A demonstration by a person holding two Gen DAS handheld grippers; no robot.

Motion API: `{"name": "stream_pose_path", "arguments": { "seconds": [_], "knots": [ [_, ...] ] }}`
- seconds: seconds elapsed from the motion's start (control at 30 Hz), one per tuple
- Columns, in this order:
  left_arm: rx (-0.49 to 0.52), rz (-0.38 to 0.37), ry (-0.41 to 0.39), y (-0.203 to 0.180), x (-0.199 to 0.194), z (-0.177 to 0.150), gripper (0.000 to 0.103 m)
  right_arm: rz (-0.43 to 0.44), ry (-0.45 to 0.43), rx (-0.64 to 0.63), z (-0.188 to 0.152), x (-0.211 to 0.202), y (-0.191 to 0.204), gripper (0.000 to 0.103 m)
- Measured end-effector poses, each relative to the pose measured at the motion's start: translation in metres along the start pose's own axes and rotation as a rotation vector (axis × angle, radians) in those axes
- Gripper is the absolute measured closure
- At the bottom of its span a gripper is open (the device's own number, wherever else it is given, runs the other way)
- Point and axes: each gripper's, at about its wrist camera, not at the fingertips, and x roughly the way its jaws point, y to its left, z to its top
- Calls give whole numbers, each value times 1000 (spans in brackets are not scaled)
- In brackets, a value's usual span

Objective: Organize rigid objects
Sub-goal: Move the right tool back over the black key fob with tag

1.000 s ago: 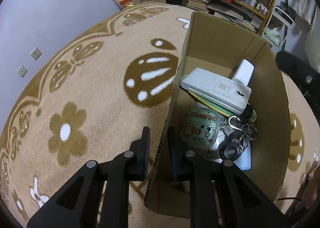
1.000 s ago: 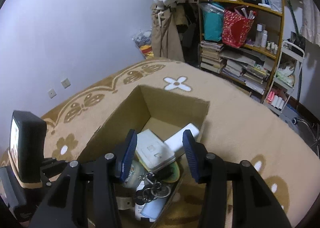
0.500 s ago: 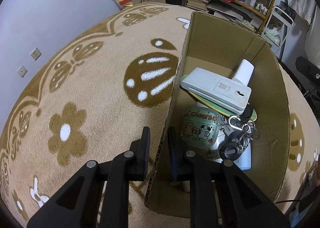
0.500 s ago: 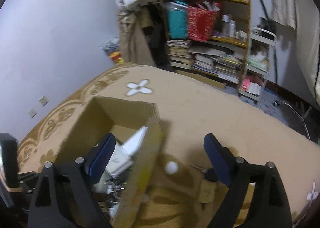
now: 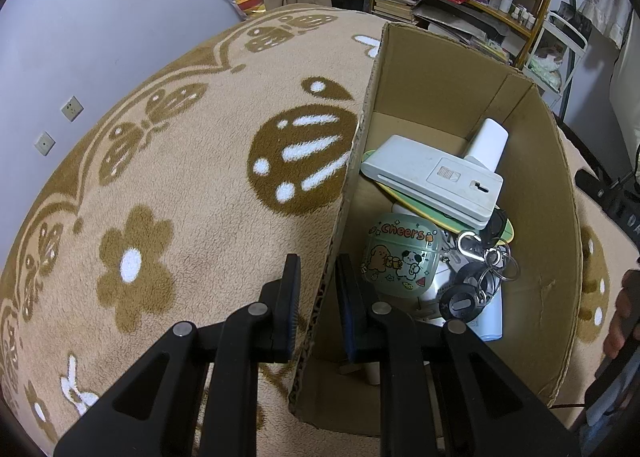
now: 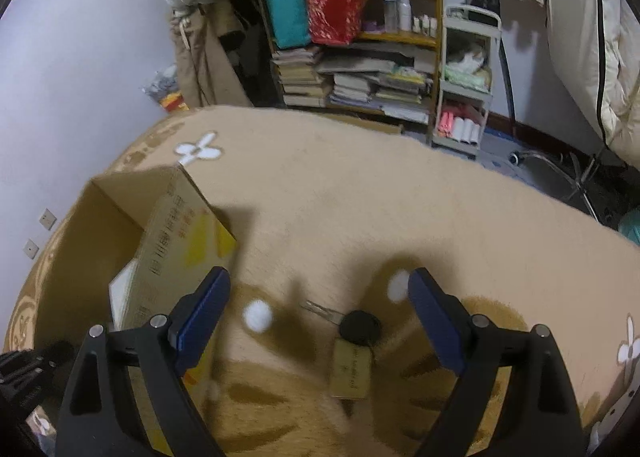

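Cardboard box (image 5: 408,97) wall pinched by left gripper (image 5: 318,289); right gripper (image 6: 318,313) gapes over one key (image 6: 358,327).

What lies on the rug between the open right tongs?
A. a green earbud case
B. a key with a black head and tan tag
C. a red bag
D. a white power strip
B: in the right wrist view, the key lies on the rug between the wide-open right tongs, untouched.
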Motion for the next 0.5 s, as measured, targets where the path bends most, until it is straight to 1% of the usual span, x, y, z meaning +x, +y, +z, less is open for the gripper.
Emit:
{"name": "stream_pose_path", "arguments": {
  "seconds": [0.17,0.23,0.27,0.33,0.4,0.43,0.5],
  "knots": [
    [3,3,-1,-1,0,0,85,-15,55,41,-11,16,-14,8],
    [2,2,0,-1,0,0,85,-8,71,49,-15,22,-18,8],
    [1,1,0,0,1,0,85,-10,81,53,-17,25,-19,9],
    [4,4,-1,-1,0,0,85,-19,101,55,-21,30,-21,21],
    [4,4,-1,0,0,0,85,-34,144,56,-25,38,-24,37],
    [3,3,-1,-1,0,0,85,-39,163,58,-28,42,-25,41],
    [2,2,-1,0,0,0,85,-41,195,60,-33,49,-28,59]
  ]
}}
